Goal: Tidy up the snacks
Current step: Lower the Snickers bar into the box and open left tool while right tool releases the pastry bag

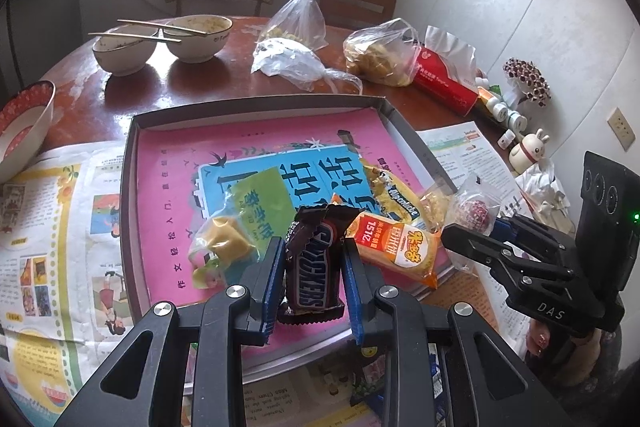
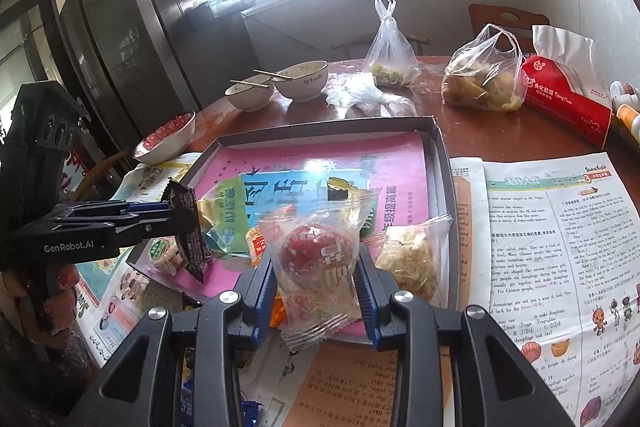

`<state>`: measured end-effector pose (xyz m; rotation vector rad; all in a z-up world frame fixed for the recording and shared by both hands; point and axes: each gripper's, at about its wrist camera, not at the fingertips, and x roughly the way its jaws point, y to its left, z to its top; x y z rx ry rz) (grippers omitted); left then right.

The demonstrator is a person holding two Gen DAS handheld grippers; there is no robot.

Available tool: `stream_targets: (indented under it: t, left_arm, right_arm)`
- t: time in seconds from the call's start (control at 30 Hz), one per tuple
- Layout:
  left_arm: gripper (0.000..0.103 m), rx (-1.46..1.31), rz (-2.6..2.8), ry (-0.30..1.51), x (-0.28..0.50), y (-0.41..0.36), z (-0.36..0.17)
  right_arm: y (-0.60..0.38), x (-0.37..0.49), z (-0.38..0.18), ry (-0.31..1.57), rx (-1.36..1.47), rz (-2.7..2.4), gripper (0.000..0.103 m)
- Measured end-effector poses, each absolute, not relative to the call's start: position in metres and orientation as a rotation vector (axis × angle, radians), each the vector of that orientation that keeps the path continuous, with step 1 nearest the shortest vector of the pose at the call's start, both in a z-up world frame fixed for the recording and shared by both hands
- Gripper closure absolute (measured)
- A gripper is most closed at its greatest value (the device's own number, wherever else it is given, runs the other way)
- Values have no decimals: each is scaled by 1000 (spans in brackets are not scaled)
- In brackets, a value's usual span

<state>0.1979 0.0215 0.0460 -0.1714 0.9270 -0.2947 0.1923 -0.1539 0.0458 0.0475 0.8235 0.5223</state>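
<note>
— What does the left claw have?

— A Snickers bar, pinched upright between its two blue pads, held over the near edge of the grey tray. From the right wrist view the bar shows edge-on at the left.

— And the right claw?

— Closed on a clear packet with a red ball snack, also over the tray's near edge. In the left wrist view that claw comes in from the right with the packet at its tip.

— What lies just beyond them?

— In the tray, on a pink booklet: a green packet with a yellow cake on the left, an orange packet just right of the bar, and a yellow wrapper behind that. A clear packet of pale crumbly snack rests by the tray's right wall.

— And farther out?

— Newspaper spreads under the tray on the brown desk. At the far side stand two bowls with chopsticks, plastic bags of food and a red tissue pack. A red-patterned bowl sits at the left.
</note>
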Motion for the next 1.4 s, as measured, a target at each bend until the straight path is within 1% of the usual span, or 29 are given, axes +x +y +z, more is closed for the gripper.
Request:
stream_targets:
  t: [1.03, 1.2, 1.4]
  left_arm:
    - [74, -174, -308, 956, 208, 20, 34]
    - [74, -163, -306, 956, 207, 18, 33]
    - [74, -164, -302, 955, 207, 18, 33]
  right_arm:
    - [-132, 208, 40, 861, 35, 520, 64]
    - [-133, 207, 41, 862, 39, 520, 56]
    - [-135, 203, 42, 856, 39, 521, 52]
